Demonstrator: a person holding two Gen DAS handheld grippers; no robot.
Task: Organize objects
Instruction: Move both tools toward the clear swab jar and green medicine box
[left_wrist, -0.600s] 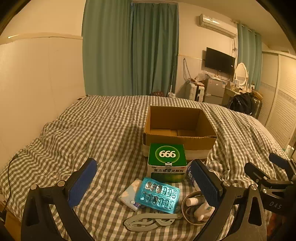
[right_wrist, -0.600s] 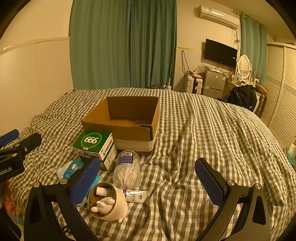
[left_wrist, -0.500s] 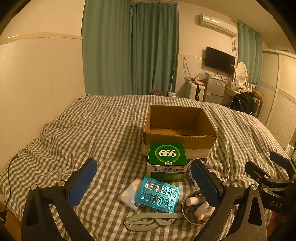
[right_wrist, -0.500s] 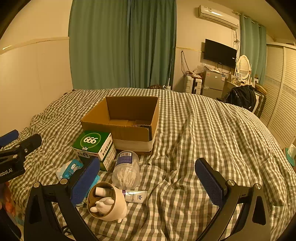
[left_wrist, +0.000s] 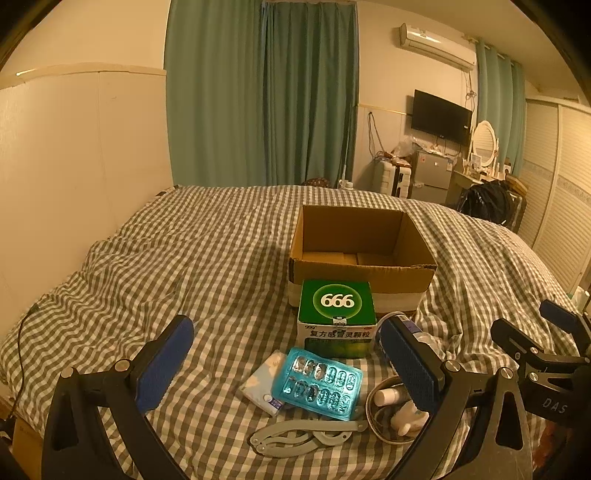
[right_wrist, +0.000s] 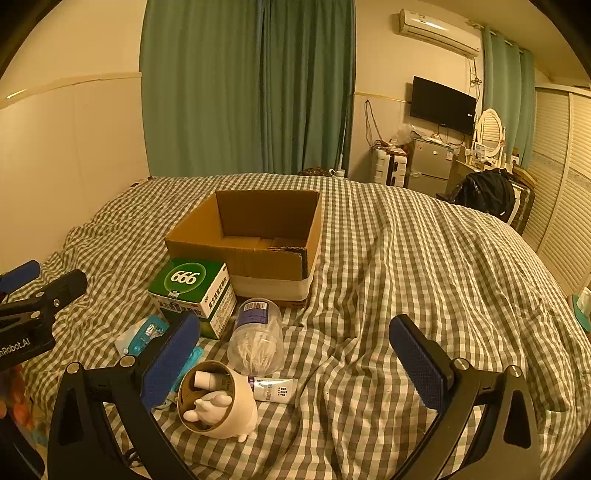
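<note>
Both claws hover wide apart and empty over a cluttered checked bed.

The left claw (left_wrist: 286, 360) has its blue pads spread, gripping nothing, above a teal blister pack (left_wrist: 318, 384) that lies partly over a small white tissue packet (left_wrist: 260, 382), with grey folding pliers (left_wrist: 306, 435) just in front. The right claw (right_wrist: 293, 356) is likewise spread and empty; beside its left pad a white cup (right_wrist: 218, 400) lies tipped on its side with a small bottle and a white figure inside, touching a white tube (right_wrist: 275, 388). Just beyond lies a clear cotton swab jar (right_wrist: 256, 339), and beside that the green "666" medicine box (right_wrist: 194, 291) rests against the front wall of an open cardboard box (right_wrist: 258, 258) on the bed (right_wrist: 424, 277).
</note>
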